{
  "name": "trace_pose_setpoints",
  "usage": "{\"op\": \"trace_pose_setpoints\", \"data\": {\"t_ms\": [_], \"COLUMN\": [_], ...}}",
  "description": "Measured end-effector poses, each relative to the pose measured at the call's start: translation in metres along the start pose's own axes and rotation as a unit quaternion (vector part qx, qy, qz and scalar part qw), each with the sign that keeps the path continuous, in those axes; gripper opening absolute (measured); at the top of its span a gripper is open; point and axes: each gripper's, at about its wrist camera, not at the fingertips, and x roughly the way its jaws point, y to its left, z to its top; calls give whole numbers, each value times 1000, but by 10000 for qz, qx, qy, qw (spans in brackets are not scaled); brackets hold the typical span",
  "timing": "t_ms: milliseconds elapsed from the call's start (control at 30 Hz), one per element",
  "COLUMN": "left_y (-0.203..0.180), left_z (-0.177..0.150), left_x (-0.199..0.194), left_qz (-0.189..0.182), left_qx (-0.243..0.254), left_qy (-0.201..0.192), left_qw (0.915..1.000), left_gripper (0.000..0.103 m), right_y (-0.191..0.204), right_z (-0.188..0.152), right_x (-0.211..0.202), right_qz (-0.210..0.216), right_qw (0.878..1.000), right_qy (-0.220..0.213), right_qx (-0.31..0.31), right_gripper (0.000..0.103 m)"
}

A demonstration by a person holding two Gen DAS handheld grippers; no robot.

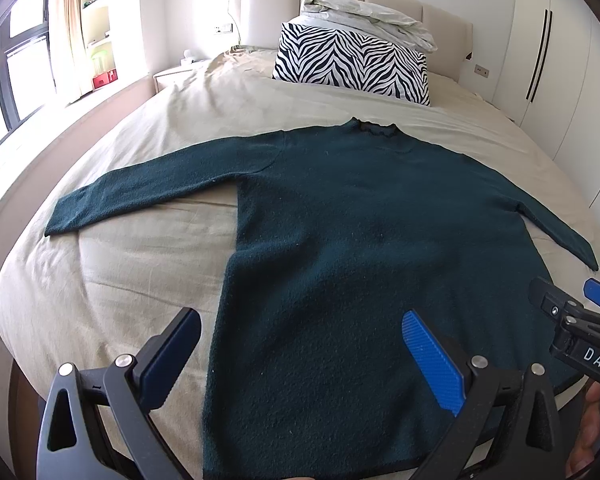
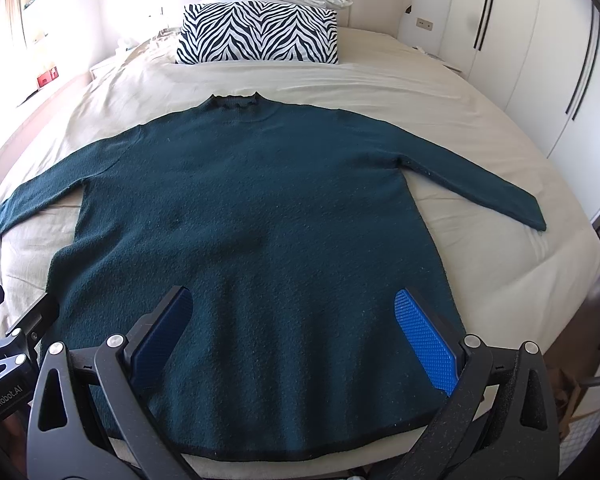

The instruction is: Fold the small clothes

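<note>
Left sleeve stretched out flat on bed, easy to fold in. Left gripper jaws spread wide, holding nothing, over hem. Sweater spread flat mid-bed, collar toward pillow, ready for folding. Right gripper jaws spread too, empty, above hem. Right sleeve out flat.

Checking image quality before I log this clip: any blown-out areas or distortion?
Left wrist view: window overexposed at left, fisheye bends the bed edges. Right wrist view: upper-left corner washed out, sweater sharp and evenly lit.
</note>
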Motion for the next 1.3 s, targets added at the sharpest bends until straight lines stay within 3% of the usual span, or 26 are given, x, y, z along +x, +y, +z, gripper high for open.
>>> {"op": "trace_pose_setpoints", "data": {"t_ms": [1300], "left_y": [-3], "left_z": [-2], "left_x": [-1], "left_qz": [-24], "left_qx": [-23], "left_qy": [23], "left_qw": [10000], "left_gripper": [103], "right_y": [9], "right_z": [-1], "right_x": [5], "right_qz": [-13], "right_qw": [9999], "right_qy": [64], "right_qx": [-99], "right_gripper": [103]}}
